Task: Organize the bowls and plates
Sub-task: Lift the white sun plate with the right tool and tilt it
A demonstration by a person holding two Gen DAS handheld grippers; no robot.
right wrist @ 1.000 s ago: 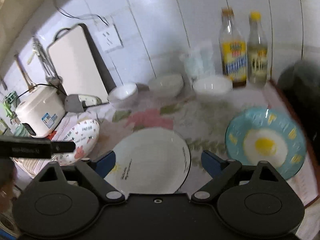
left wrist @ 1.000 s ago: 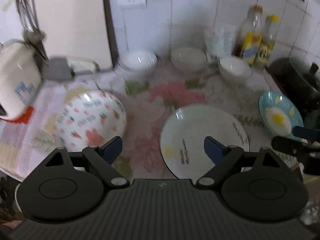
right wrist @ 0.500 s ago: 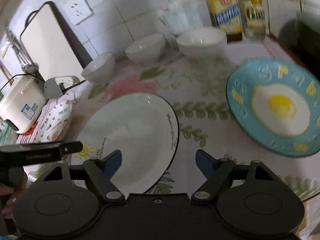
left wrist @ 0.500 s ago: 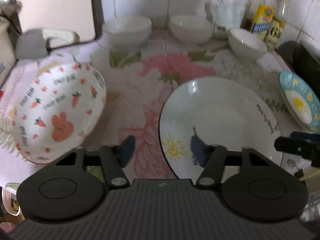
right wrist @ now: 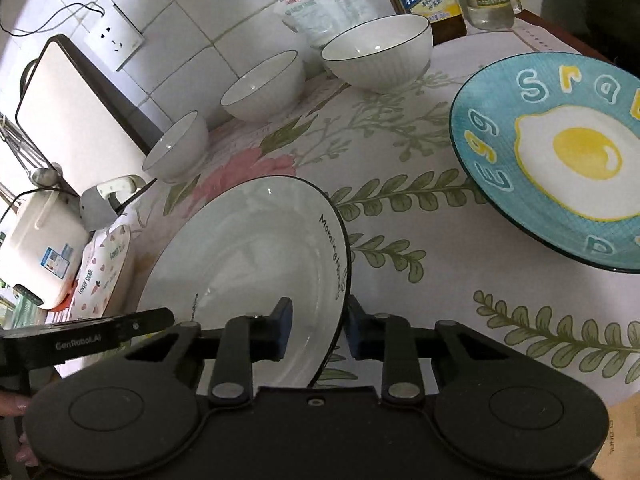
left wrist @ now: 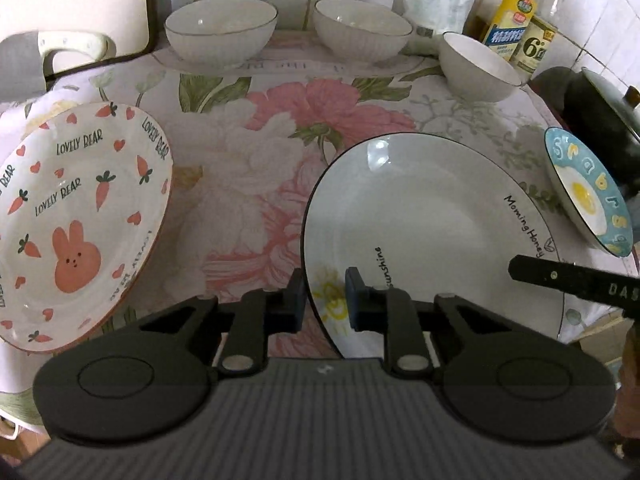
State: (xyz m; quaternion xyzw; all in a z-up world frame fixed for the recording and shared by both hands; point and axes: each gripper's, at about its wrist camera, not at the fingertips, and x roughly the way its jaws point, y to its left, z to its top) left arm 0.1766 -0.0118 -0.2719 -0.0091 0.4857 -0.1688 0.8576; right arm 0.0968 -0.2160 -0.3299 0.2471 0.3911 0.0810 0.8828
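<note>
Both grippers look set on the white sunshine plate mid-table, left gripper and right gripper each narrowed astride opposite rim edges, so I'd guess next is a level lift onto another plate.

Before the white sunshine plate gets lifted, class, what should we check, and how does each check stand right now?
1. Left gripper straddles the white plate rim: ok.
2. Right gripper straddles the opposite rim: ok.
3. Fingers firmly clamped on the rim: cannot tell.
4. White plate carries nothing: ok.
5. Bunny plate and egg plate lie apart from the white plate: ok.
6. Three bowls sit back by the wall, out of the way: ok.
</note>
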